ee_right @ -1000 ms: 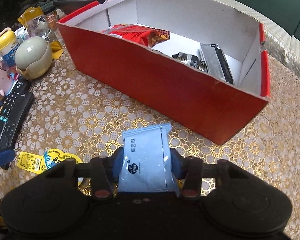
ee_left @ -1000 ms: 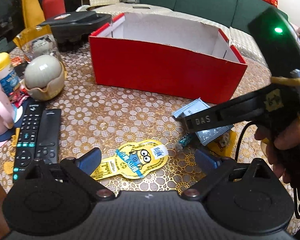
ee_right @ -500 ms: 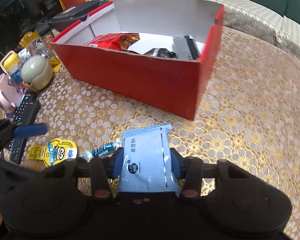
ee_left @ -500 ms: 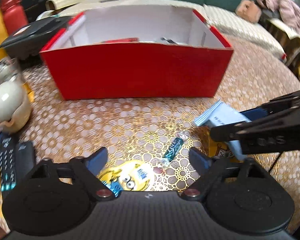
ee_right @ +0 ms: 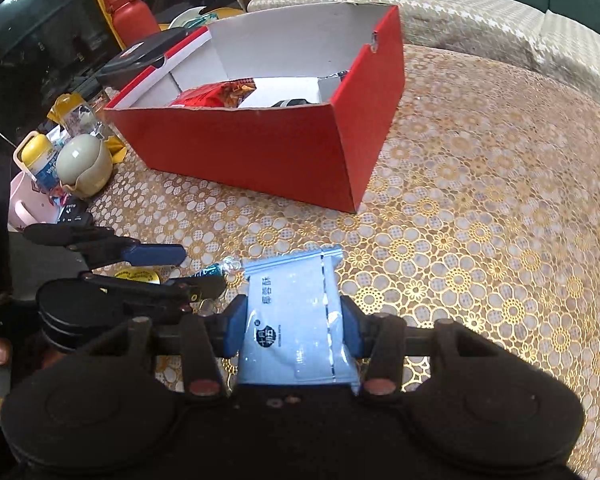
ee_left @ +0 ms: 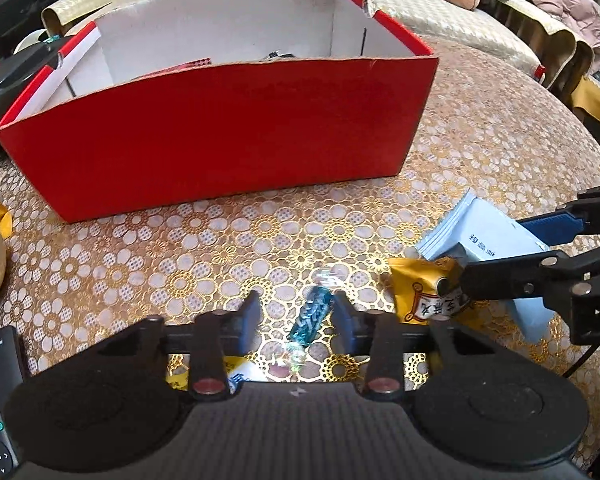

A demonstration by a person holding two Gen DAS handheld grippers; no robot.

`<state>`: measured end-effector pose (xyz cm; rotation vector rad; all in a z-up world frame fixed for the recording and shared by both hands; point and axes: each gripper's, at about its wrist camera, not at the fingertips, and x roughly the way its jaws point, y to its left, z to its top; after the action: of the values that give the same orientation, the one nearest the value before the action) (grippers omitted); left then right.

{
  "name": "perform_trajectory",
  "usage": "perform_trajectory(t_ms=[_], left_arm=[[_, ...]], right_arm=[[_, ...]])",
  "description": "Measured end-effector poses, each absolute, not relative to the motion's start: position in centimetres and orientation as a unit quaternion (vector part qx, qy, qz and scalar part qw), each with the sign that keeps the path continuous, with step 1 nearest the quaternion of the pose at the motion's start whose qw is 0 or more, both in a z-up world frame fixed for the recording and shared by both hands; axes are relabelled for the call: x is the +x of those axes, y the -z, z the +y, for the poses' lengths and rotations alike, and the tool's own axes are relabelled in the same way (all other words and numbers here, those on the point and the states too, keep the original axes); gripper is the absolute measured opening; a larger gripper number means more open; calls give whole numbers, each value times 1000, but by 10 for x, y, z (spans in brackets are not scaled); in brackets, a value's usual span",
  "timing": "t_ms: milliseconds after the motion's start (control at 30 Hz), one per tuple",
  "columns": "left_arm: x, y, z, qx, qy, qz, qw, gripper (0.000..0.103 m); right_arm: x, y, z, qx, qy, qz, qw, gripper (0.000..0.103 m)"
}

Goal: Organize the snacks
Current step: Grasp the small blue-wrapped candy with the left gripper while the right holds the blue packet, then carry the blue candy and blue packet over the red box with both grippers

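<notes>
**Inspector:** Your left gripper point(ee_left: 296, 322) sits low over the tablecloth point(ee_left: 228, 248), its fingers spread on either side of a teal wrapped candy point(ee_left: 312, 315). The candy lies tilted between the pads; I cannot tell whether either pad touches it.

**Operator:** And the right one?

**Inspector:** Your right gripper point(ee_right: 292, 330) is clamped on a pale blue snack packet point(ee_right: 296, 320), which stands up out of the jaws. In the left wrist view that packet shows at 3 o'clock, just above a yellow snack pouch point(ee_left: 424, 292) lying on the cloth.

**Operator:** Farther out?

**Inspector:** The red box point(ee_left: 220, 132) stands at 12 o'clock, open-topped, well apart from both tools. In the right wrist view a red snack bag point(ee_right: 212, 96) and a dark packet point(ee_right: 292, 103) lie inside it. At 9 to 10 o'clock stand a remote control point(ee_left: 0, 400), a beige round jar point(ee_right: 85, 164) and a red bottle point(ee_right: 134, 12).
</notes>
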<state>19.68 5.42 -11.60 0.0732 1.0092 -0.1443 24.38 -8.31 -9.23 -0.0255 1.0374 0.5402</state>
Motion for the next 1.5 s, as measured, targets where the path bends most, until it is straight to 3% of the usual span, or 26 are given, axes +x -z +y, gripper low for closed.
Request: perform_trajectory(t_ms=[100,133,833,1500], left_arm=[[195,116,50,42,72,479,874,14],[194,116,49,45,70,478,874,13],[153,53,61,-18,33,446,894,13],[191,-39,70,27,-2,367,930,13]], right_arm=[[243,92,-86,-9,-252,488,835,47],[242,91,-86,-9,-251,487,836,47],[214,43,-97,9,-250,442,861,47],[249,-30,-74,-27,-257,369,893,47]])
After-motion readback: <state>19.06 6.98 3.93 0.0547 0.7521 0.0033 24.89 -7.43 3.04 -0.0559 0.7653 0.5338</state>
